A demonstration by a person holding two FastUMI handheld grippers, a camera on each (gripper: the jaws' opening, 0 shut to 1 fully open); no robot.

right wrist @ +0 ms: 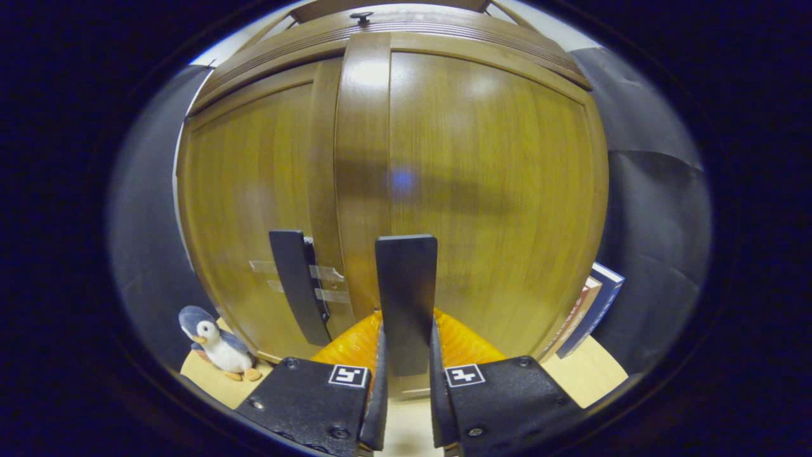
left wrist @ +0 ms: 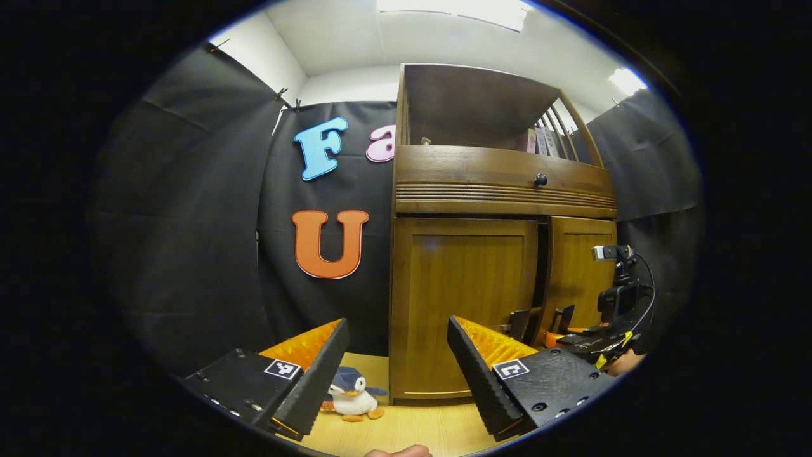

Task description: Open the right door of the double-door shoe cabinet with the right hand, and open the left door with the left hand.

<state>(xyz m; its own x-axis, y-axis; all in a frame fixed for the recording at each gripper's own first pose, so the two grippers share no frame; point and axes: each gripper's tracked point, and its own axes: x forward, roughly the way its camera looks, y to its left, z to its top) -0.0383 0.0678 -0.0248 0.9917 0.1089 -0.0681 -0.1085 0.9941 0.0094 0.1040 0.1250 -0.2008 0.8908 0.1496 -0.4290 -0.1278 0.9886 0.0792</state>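
The wooden shoe cabinet (left wrist: 501, 184) stands on a light tabletop. In the left gripper view its left door (left wrist: 463, 304) is closed and its right door (left wrist: 580, 273) stands slightly ajar, with a dark gap between them. My left gripper (left wrist: 397, 324) is open, held back from the left door. Farther right, my right gripper (left wrist: 574, 339) is at the right door's handle (left wrist: 563, 317). In the right gripper view, my right gripper (right wrist: 406, 330) is shut on the right door's flat dark handle (right wrist: 406, 285). The left door's handle (right wrist: 295, 285) is just to its left.
A penguin plush (left wrist: 352, 393) sits on the tabletop (left wrist: 406, 428) by the cabinet's left corner, and shows in the right gripper view too (right wrist: 216, 346). Books (right wrist: 590, 311) lean beside the cabinet's right side. A drawer with a dark knob (left wrist: 540, 180) runs above the doors.
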